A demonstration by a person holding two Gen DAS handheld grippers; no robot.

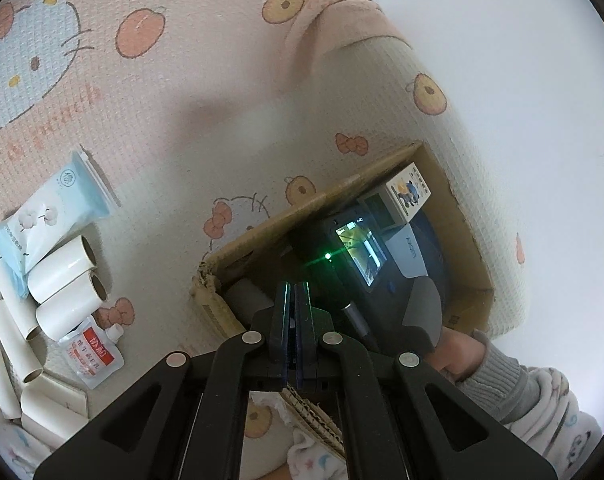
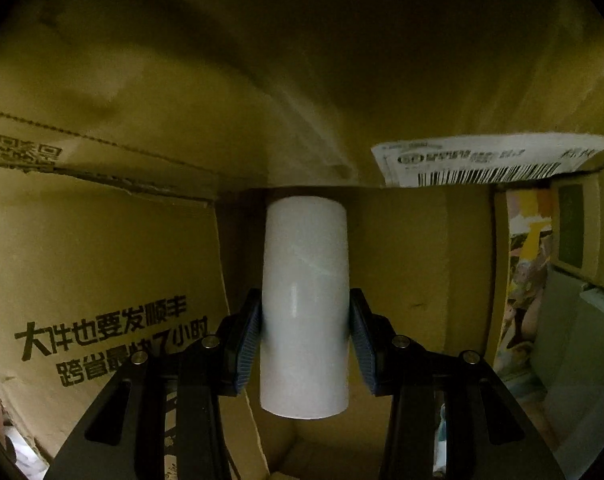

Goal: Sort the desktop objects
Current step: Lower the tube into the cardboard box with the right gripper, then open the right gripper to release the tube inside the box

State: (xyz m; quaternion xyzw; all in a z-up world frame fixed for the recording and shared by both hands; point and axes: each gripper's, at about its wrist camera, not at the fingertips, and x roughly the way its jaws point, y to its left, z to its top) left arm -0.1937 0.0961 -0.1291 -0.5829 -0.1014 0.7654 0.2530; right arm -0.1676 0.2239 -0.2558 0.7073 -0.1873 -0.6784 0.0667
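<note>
Right tongs: my right gripper (image 2: 305,336) is clamped on a white cardboard tube (image 2: 305,304), blue pads (image 2: 249,344) pressing its two sides a little below the middle.
Tube's place: centre of the right wrist frame, pointing away from me, down inside the brown corrugated cardboard box (image 2: 102,272).
Left tongs: my left gripper (image 1: 293,308) has its jaws together with nothing between them, low centre of the left wrist frame, over the box's rim (image 1: 302,208).
Handling: I judge the tube light, hollow and smooth; squeeze hard and it dents, squeeze too little and it slips.
Best hold: across the middle of its length.
Still outside: more white tubes (image 1: 66,276) at the lower left, beside a pale blue wipes packet (image 1: 50,220).
</note>
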